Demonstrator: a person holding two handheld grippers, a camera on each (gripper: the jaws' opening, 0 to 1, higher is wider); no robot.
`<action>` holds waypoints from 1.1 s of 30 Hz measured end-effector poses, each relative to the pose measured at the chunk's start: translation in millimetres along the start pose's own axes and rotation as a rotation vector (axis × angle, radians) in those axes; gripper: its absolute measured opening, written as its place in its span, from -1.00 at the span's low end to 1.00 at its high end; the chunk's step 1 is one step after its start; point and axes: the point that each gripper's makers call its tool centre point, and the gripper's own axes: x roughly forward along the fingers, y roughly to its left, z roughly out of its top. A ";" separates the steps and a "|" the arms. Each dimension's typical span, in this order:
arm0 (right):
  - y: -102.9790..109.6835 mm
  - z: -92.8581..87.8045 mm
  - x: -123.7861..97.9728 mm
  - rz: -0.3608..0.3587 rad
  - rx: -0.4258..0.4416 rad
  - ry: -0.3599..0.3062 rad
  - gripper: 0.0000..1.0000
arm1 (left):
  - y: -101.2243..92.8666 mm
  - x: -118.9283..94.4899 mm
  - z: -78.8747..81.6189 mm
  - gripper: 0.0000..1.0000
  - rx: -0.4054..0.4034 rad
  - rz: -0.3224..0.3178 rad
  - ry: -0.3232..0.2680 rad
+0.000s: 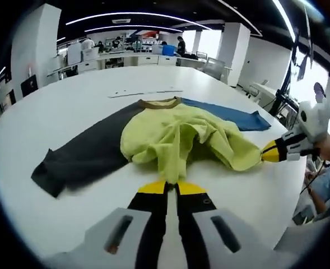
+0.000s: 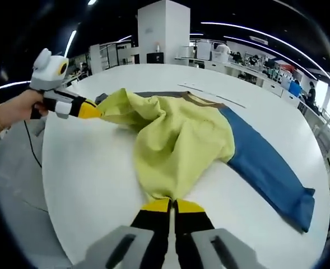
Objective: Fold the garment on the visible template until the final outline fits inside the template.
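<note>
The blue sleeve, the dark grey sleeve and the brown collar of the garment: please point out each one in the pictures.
blue sleeve (image 2: 268, 168): right gripper view, middle of the sleeve's length.
dark grey sleeve (image 1: 86, 154): left gripper view, middle of the sleeve.
brown collar (image 1: 159, 103): left gripper view, front band of the neckline.

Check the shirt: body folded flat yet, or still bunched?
Bunched. The yellow body is heaped in loose wrinkles, both grippers shut on its hem; the grey sleeve and blue sleeve lie spread flat on the table.
</note>
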 end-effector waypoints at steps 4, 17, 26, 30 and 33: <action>-3.1 -4.2 -9.8 -0.015 -0.002 0.005 -1.00 | -1.2 -13.0 -11.0 -0.96 0.021 -0.015 0.017; 1.7 -22.4 -32.2 -0.018 0.029 0.026 -1.00 | 9.6 -45.5 -35.4 -0.95 0.042 -0.010 0.051; 5.9 -31.7 -48.8 0.003 0.071 0.030 -1.00 | 11.8 -64.0 -58.1 -0.95 0.103 -0.017 0.093; 7.7 -36.3 -55.0 0.008 0.099 0.028 -1.00 | 12.6 -72.0 -66.5 -0.96 0.105 -0.014 0.107; 13.5 -42.3 -57.3 0.021 0.102 0.045 -1.00 | 11.4 -76.1 -72.1 -0.96 0.109 -0.018 0.116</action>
